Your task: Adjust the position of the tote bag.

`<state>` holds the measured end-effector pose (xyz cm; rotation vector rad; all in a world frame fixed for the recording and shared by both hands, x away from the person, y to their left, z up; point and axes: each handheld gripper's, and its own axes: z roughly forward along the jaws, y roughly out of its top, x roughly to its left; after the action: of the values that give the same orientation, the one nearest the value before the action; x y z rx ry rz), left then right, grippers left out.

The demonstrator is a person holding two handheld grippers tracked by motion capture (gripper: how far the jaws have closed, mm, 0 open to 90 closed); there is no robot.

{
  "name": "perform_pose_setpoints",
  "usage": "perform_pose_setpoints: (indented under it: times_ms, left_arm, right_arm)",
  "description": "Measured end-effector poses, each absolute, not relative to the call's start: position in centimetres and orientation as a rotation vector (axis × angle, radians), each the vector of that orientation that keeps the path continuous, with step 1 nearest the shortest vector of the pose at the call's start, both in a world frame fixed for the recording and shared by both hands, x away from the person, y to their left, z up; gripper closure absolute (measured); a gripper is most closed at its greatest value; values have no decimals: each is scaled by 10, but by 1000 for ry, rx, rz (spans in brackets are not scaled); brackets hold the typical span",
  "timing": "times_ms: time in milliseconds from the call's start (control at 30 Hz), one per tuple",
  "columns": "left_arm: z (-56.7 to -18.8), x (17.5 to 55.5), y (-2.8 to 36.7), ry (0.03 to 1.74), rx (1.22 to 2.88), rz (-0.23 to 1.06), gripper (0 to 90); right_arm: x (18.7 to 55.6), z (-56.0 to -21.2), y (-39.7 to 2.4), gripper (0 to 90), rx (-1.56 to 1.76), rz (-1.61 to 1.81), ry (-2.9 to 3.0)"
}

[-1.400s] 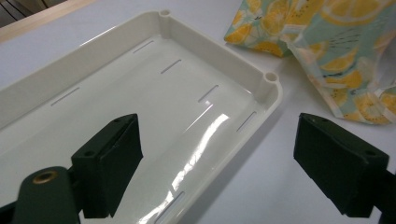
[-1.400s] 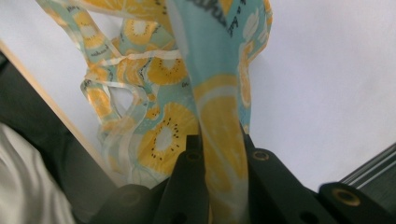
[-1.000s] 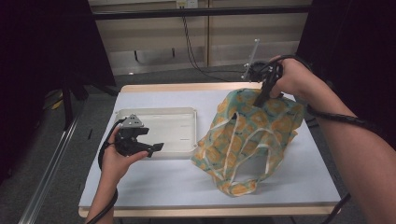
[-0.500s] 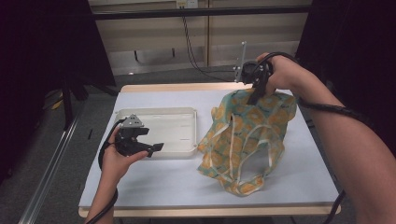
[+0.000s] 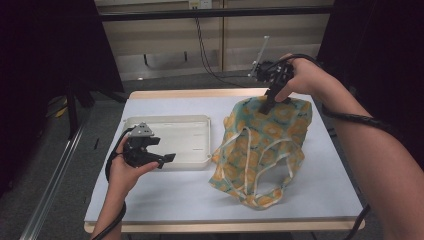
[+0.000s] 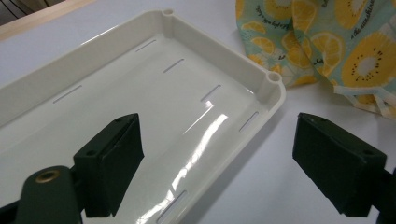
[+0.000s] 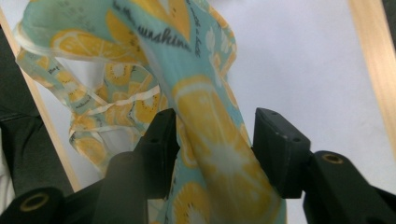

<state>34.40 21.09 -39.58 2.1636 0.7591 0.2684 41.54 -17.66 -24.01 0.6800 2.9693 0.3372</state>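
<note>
Black jaws of the right gripper (image 7: 212, 149) have just been parting, with a fold of the teal, lemon-printed cloth bag (image 5: 265, 145) between them.
That fold fills the gap, yet whether the pads press it I cannot tell; the bag hangs down onto the white table (image 5: 165, 192). Well apart, the left gripper (image 6: 217, 165) stands wide open over the cream plastic tray (image 6: 140, 84).

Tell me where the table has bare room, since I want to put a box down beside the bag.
Bare patches: the near strip between the tray, the fruit-print bag and the table front edge; the far strip behind the tray; a narrow margin right of the bag. The middle is tight: tray corner and bag nearly meet.
</note>
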Motion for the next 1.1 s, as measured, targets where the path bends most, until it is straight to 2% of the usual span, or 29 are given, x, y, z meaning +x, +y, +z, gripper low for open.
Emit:
perform_pose_setpoints:
  times_ms: [33,233,367,700,1100]
  left_arm:
    - [-396,343,209,762,2159,260,157]
    - [-396,344,202,758,2172,226,144]
    - [-395,345,195,746,2180,193,135]
    - [-384,343,173,676,2200,142,124]
    - [-367,346,144,604,2222,61,150]
  right_arm:
    - [413,-237,-182,458,729,319,2928]
    - [406,-229,-203,414,923,321,2834]
    - [396,-227,-219,381,935,333,2815]
    - [377,-231,-255,378,985,329,2794]
    - [353,-237,-265,319,1028,352,2752]
